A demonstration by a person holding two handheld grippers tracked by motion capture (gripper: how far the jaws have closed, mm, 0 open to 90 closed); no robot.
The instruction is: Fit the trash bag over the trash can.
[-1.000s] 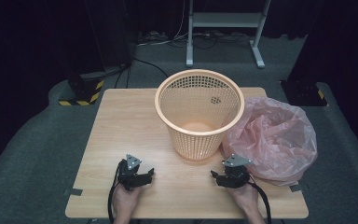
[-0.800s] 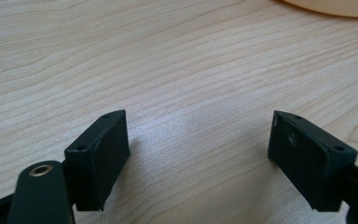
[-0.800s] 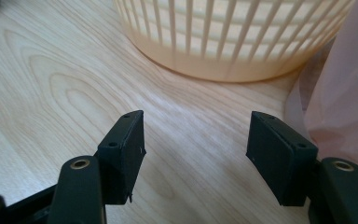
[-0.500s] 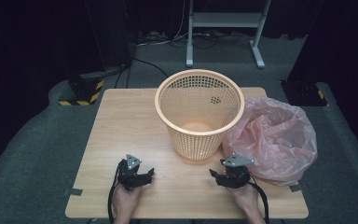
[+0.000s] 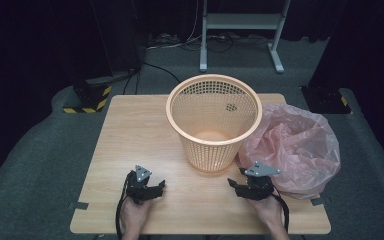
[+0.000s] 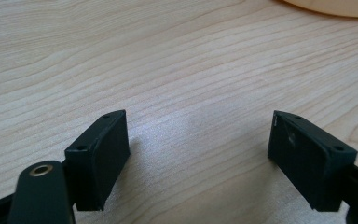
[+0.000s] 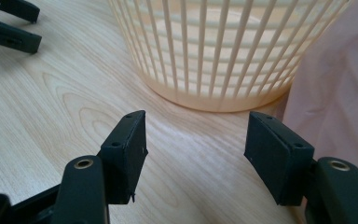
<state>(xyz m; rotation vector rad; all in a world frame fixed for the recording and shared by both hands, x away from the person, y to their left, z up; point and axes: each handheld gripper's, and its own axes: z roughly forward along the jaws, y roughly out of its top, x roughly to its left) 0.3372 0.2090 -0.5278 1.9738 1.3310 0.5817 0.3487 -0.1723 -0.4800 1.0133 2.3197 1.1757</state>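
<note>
The left gripper (image 5: 156, 188) sits lower left, jaws spread, empty. The right gripper (image 5: 236, 185), lower right, gapes empty near the basket (image 5: 212, 125) and pink bag (image 5: 300, 145).

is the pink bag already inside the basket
No, the pink bag lies crumpled on the table to the right of the basket, whose inside shows only its bare floor.
</note>
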